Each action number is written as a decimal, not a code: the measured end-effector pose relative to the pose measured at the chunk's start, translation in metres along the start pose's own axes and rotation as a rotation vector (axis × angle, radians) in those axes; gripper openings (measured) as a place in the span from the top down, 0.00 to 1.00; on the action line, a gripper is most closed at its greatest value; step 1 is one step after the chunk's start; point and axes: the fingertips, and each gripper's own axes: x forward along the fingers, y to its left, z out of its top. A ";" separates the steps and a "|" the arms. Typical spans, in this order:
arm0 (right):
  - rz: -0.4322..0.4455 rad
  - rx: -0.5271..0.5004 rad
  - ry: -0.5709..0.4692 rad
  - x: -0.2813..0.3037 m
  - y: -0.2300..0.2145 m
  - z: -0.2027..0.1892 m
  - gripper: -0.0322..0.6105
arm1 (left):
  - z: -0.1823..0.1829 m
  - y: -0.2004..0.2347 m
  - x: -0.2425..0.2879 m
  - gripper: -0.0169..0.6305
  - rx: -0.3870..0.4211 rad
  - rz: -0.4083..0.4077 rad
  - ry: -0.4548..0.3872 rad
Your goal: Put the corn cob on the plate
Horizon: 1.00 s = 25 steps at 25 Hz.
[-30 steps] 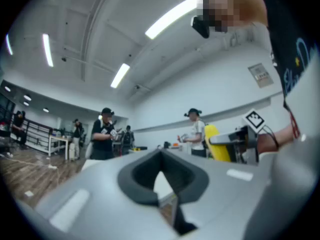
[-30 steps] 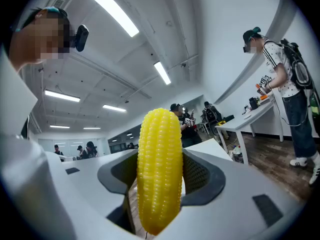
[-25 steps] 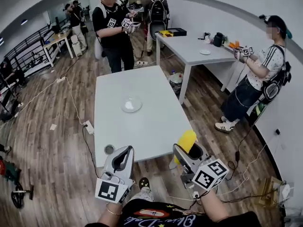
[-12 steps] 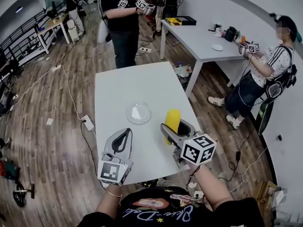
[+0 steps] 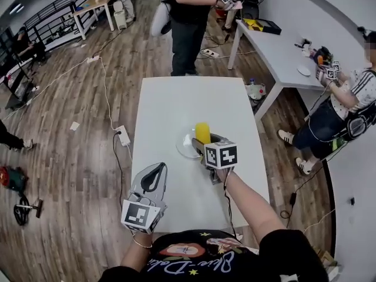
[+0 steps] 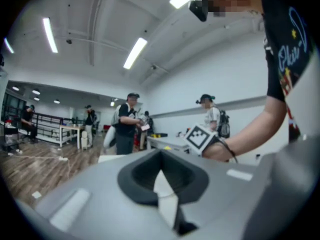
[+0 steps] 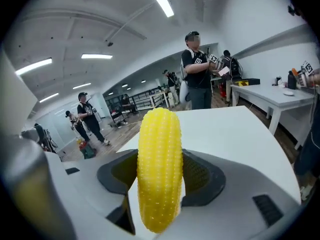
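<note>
The right gripper has its jaws clamped on the yellow corn cob and holds it over the clear plate on the white desk. I think this is the putting-down step. Next the cob should go low onto the plate, and then the jaws should open slowly so it does not roll off. The left gripper waits near the desk's front edge, jaws together and empty.
</note>
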 end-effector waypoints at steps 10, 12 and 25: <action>0.007 -0.038 0.254 0.081 -0.007 -0.023 0.55 | -0.018 0.034 -0.020 0.99 -0.037 0.119 0.039; -0.010 -0.032 0.264 0.089 -0.011 -0.026 0.55 | -0.020 0.037 -0.024 0.99 -0.049 0.134 0.043; -0.069 -0.076 0.348 0.108 -0.021 -0.048 0.55 | -0.028 0.037 -0.050 0.99 -0.059 0.189 0.084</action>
